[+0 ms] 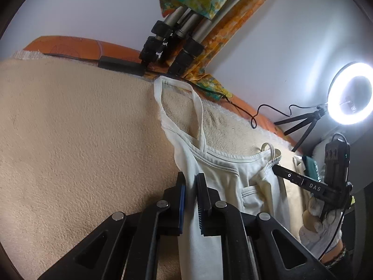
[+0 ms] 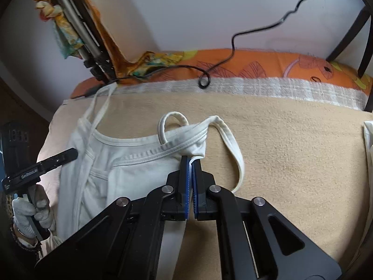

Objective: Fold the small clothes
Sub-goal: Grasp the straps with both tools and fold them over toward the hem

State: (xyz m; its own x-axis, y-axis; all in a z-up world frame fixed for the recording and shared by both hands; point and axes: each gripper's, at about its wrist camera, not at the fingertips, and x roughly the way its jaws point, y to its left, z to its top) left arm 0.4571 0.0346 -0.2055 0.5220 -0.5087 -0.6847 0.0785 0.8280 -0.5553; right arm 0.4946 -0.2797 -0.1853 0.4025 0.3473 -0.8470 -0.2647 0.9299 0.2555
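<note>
A white strappy top [image 1: 223, 175] lies on a beige blanket [image 1: 81, 140], stretched between both grippers. My left gripper [image 1: 191, 182] is shut on the top's left side edge below its long strap [image 1: 198, 107]. My right gripper [image 2: 191, 163] is shut on the top [image 2: 130, 168] at its right upper corner, where a curled strap [image 2: 230, 144] loops onto the blanket [image 2: 291, 163]. Each gripper shows in the other's view, the right [image 1: 277, 169] and the left [image 2: 72, 152].
A folded tripod [image 1: 172, 39] wrapped in patterned cloth leans on the wall behind the bed. A lit ring light [image 1: 352, 93] on a small stand is at the right. A black cable [image 2: 233, 46] crosses the orange sheet [image 2: 256, 65]. Another white garment [image 2: 368, 140] lies at the far right.
</note>
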